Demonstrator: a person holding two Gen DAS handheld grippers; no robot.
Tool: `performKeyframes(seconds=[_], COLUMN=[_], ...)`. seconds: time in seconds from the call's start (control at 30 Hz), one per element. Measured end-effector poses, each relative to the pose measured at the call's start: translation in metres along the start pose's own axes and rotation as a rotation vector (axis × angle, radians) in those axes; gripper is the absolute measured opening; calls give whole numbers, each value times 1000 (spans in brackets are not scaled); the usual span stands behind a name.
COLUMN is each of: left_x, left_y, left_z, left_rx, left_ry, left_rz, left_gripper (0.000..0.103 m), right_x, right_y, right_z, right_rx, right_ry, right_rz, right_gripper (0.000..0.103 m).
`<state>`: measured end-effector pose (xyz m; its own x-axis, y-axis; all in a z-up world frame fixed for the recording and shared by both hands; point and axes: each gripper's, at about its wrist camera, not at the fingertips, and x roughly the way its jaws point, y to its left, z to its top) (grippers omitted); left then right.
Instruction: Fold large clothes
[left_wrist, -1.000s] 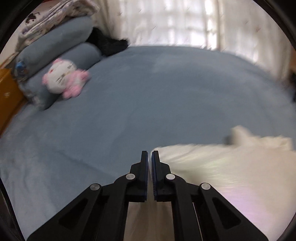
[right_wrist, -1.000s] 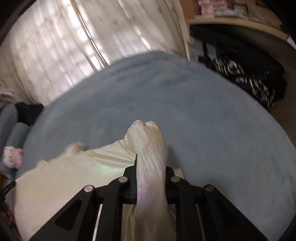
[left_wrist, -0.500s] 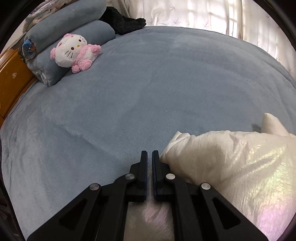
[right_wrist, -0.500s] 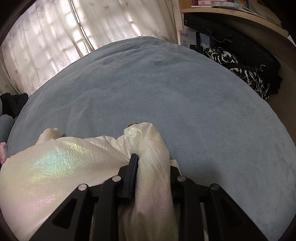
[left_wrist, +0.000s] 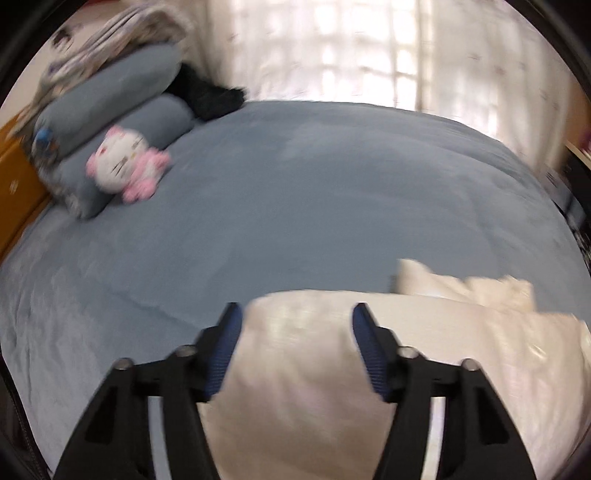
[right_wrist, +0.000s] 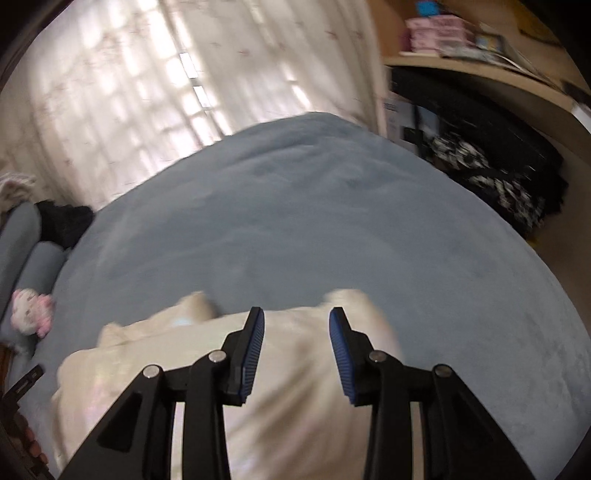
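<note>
A cream, shiny garment lies in a folded heap on the blue bed. My left gripper is open above its left edge, and cloth shows between the blue pads without being pinched. In the right wrist view the garment spreads under my right gripper, which is open and holds nothing. Both views are motion-blurred.
Two blue pillows and a pink and white plush toy lie at the bed's far left, with a black cloth behind them. Curtains hang beyond the bed. A shelf and dark patterned clothes stand to the right.
Both grippers have opened and let go of the garment. Both have lifted and pulled back a little, and the garment now lies loose on the bed.
</note>
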<state>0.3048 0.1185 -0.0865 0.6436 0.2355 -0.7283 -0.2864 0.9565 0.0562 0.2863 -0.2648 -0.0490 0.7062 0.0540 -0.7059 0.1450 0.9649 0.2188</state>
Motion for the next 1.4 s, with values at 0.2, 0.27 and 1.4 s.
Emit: performKeyframes(seconds=[0.2,0.27,1.4], left_x=[-22,-18,81], left_y=[-62,-81,-109], left_z=[-23,-32,-79], left_rx=[77,78,78], left_ry=[8,3,-92], left_rz=[-153,-193,-165], left_gripper=[62,62,71], right_x=[4,12,112], right_y=[67,82,83], right_z=[-19,-28,-91], right_rx=[-113,-141,-156], right_ry=[-1,3,-65], right_rz=[89,106,120], right_gripper=[38,38,39])
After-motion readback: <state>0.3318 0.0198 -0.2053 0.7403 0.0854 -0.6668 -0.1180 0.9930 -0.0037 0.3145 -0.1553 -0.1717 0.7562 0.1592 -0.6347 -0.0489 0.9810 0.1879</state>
